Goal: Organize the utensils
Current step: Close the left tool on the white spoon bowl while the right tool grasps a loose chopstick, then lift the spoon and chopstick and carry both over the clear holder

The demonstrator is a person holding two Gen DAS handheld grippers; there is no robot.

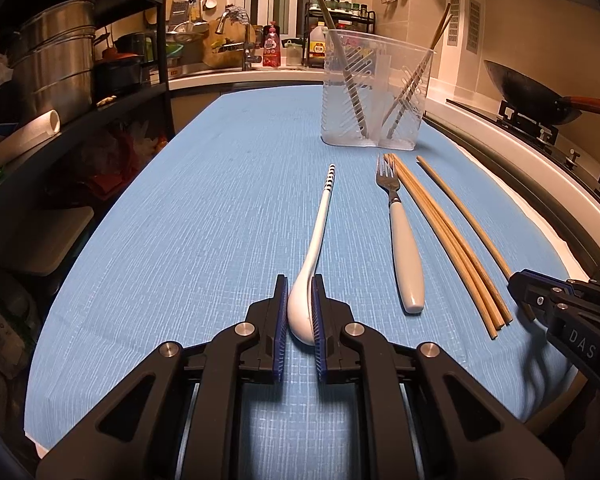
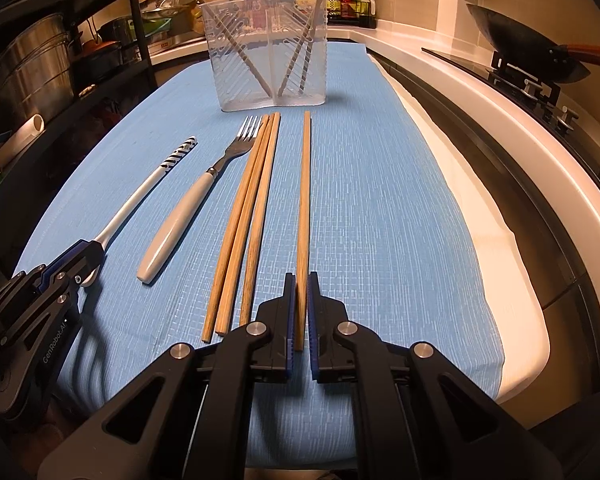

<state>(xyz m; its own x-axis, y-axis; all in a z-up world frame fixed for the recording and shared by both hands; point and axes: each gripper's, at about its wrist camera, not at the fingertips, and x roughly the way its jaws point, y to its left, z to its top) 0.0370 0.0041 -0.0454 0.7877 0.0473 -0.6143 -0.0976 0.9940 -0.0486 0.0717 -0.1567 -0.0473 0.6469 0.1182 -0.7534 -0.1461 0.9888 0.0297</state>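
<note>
My left claw [image 1: 300, 280] is clamped on the bowl of the white spoon [image 1: 318, 236], whose handle runs straight ahead of it across the blue-covered counter [image 1: 180, 220]. My right claw [image 2: 301, 278] is pinched narrow on the near end of a single chopstick [image 2: 304, 200], which lies flat and points away from it. Between the two claws lie the fork [image 2: 188, 208] and three more chopsticks [image 2: 248, 216]. Beyond both claws stands the clear utensil holder [image 2: 268, 52], with chopsticks leaning inside.
</note>
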